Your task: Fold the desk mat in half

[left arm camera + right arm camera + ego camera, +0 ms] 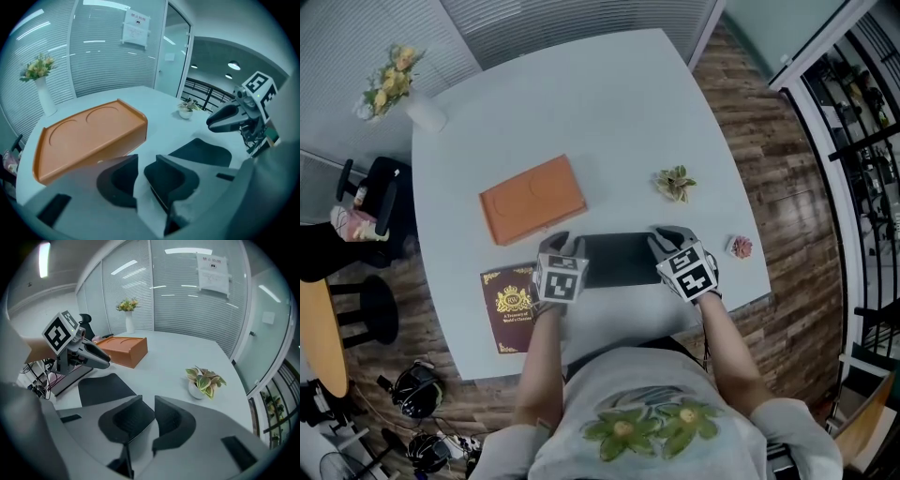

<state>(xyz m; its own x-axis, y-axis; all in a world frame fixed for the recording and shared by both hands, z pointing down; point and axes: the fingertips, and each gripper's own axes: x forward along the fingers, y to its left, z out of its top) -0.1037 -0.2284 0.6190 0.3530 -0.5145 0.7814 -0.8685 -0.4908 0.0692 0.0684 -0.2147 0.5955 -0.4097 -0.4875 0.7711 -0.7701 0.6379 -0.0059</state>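
The dark desk mat [619,260] lies flat on the white table [609,112] near its front edge, between my two grippers. My left gripper [565,246] stands at the mat's left end. In the left gripper view its jaws [146,161] are a little apart, bare table shows in the gap, and the mat [204,151] spreads behind the right jaw. My right gripper [670,237] is at the mat's right end. Its jaws [149,404] also stand slightly apart, over the mat's [104,387] near edge, and do not press on it.
An orange box [532,199] sits just behind the mat on the left. A maroon book [511,305] lies at the front left edge. A small potted plant [676,182] stands back right, a pink ornament [741,247] far right, and a flower vase [394,80] at the back left corner.
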